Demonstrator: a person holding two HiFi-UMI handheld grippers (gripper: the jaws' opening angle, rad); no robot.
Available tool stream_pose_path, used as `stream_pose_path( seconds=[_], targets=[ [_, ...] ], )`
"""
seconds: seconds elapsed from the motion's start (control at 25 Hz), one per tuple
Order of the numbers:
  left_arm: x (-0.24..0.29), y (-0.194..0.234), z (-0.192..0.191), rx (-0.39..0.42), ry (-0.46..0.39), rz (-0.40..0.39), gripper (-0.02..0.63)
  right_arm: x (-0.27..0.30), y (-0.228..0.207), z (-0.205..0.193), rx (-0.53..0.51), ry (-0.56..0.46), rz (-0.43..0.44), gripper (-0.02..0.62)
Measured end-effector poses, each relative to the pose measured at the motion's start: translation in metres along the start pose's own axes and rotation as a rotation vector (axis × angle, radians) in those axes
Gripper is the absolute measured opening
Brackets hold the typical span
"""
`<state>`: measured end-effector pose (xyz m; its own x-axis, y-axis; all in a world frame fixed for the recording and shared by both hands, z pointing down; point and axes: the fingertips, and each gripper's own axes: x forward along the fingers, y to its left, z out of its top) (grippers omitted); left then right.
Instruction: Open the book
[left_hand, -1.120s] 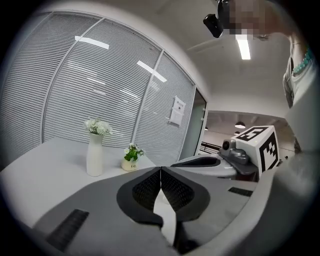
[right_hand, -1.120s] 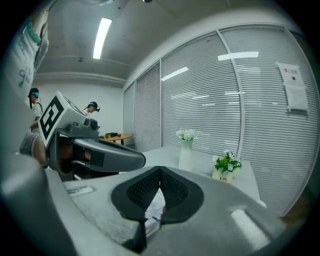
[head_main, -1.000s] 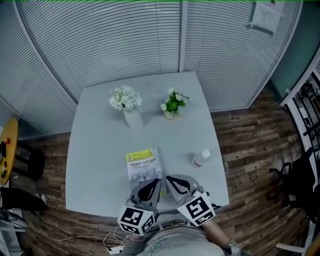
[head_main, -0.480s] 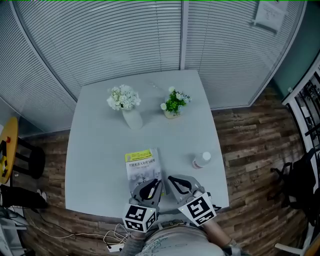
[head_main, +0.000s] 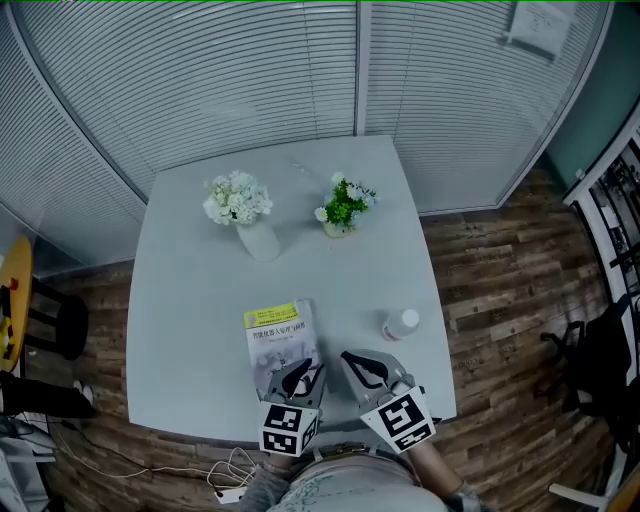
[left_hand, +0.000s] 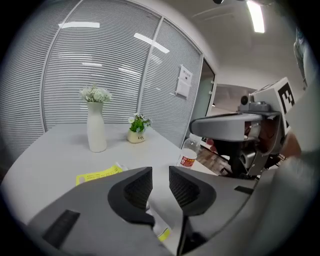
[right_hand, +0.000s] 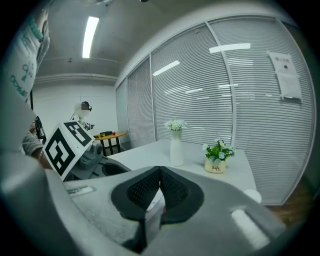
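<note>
Left claw (head_main: 305, 368) above near end of book (head_main: 279, 334), jaws apart (just been opening); right claw (head_main: 350, 360) pressed together.

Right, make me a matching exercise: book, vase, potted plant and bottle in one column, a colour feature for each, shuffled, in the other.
1 book
2 vase
3 potted plant
4 bottle

A red label
B tall, plain white
C yellow strip on the cover
D green leaves

Pairs: 1-C, 2-B, 3-D, 4-A

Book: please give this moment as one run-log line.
book closed on table | left gripper just opening, nothing between jaws, at book's near end | right gripper shut
</note>
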<state>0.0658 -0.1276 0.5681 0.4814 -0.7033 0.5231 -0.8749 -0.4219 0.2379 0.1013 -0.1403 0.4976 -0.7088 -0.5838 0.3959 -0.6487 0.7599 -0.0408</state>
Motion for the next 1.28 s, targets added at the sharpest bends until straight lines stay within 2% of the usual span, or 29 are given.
stream_pose_path(
  seconds=[0.56,0.68,1.04,1.16,1.28],
  targets=[
    [0.048,0.029,-0.059,0.027,0.183,0.068,0.127,0.002,-0.016,-0.014,0.045,0.034,-0.023,0.002],
    [0.054,0.035,-0.068,0.019,0.211,0.081,0.135,0.002,-0.018,-0.014,0.047,0.038,-0.025,0.002],
    [0.067,0.044,-0.088,0.063,0.274,0.122,0.16,0.007,-0.019,-0.014,0.063,0.039,-0.017,0.002],
    [0.07,0.048,-0.093,0.106,0.299,0.145,0.189,0.008,-0.018,-0.015,0.064,0.044,-0.013,0.002],
    [0.075,0.052,-0.097,0.139,0.324,0.165,0.255,0.01,-0.018,-0.017,0.064,0.048,-0.012,0.002]
  ],
)
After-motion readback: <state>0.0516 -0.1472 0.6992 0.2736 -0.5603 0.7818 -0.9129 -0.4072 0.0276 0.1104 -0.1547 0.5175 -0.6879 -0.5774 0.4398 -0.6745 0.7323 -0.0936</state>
